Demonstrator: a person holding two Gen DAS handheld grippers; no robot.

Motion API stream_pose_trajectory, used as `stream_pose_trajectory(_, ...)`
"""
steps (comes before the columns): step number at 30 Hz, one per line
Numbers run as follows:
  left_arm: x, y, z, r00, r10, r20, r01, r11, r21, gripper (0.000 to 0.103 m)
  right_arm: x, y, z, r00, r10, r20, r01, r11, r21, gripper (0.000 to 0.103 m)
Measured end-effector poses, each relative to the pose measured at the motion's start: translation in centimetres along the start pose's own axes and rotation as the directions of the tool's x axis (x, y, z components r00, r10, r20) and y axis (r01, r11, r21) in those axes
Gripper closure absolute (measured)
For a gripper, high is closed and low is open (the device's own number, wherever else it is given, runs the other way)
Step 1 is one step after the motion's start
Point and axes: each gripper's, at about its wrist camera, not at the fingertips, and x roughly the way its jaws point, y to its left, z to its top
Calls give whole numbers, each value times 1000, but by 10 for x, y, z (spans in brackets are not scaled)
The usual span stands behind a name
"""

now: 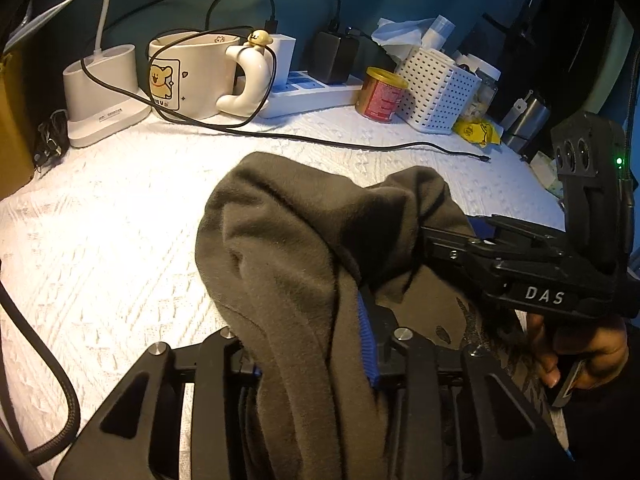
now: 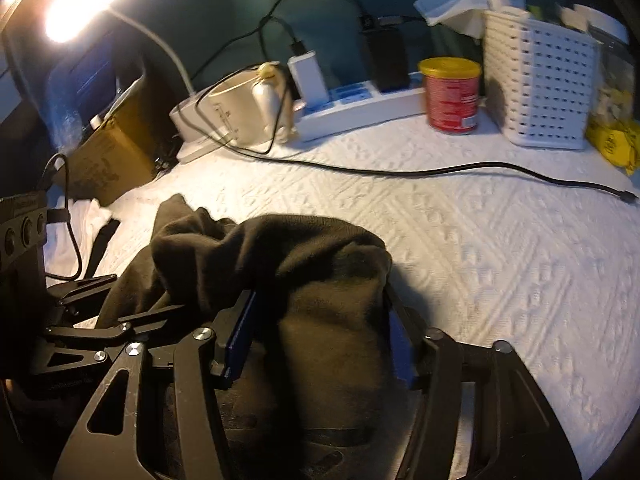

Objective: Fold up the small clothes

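Note:
A dark olive-brown small garment [image 1: 288,240] lies bunched on the white textured cover [image 1: 120,240]. My left gripper [image 1: 312,344] sits at the bottom of the left wrist view. A thick fold of the garment fills the gap between its blue pads [image 1: 367,344], and it is shut on that fold. My right gripper [image 2: 320,320] clamps another bulging fold of the garment [image 2: 320,264] between its blue pads [image 2: 240,336]. In the left wrist view the right gripper [image 1: 436,232] reaches into the cloth from the right, held by a hand [image 1: 580,352]. The left gripper [image 2: 120,300] shows at the left of the right wrist view.
Along the back stand a cream mug [image 1: 192,76], a white lamp base [image 1: 104,92], a power strip [image 1: 316,92] with chargers, a red can [image 1: 380,96] and a white perforated basket [image 1: 436,88]. A black cable [image 1: 360,144] trails across the cover. A cardboard box [image 2: 108,160] sits at the left.

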Motion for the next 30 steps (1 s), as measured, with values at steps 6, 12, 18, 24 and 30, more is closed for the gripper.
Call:
stream_pose_trajectory(6,-4,-7,-1,999,29,17,-29,1000,6,72,-1,13,-2,1000,29,-9,-30,998,-55,73)
stream_pose_trajectory(12,-19,-18,-5,997,24,71,-25,1000,13,73,-21,17,-5,999,14,30,-12,998,-67,74)
stream_pose_trajectory(18,-44,-27,-8,990,12,139,-15,1000,21,73,-52,26,-7,996,1,93,7,996,-89,74)
stream_pose_trajectory(24,-70,-40,-12,979,16,204,-25,999,39,74,-86,37,-10,987,0,159,18,994,-111,74)
stream_pose_trajectory(30,-95,-52,-15,965,21,263,-37,998,55,74,-120,53,-13,972,1,236,32,990,-138,75)
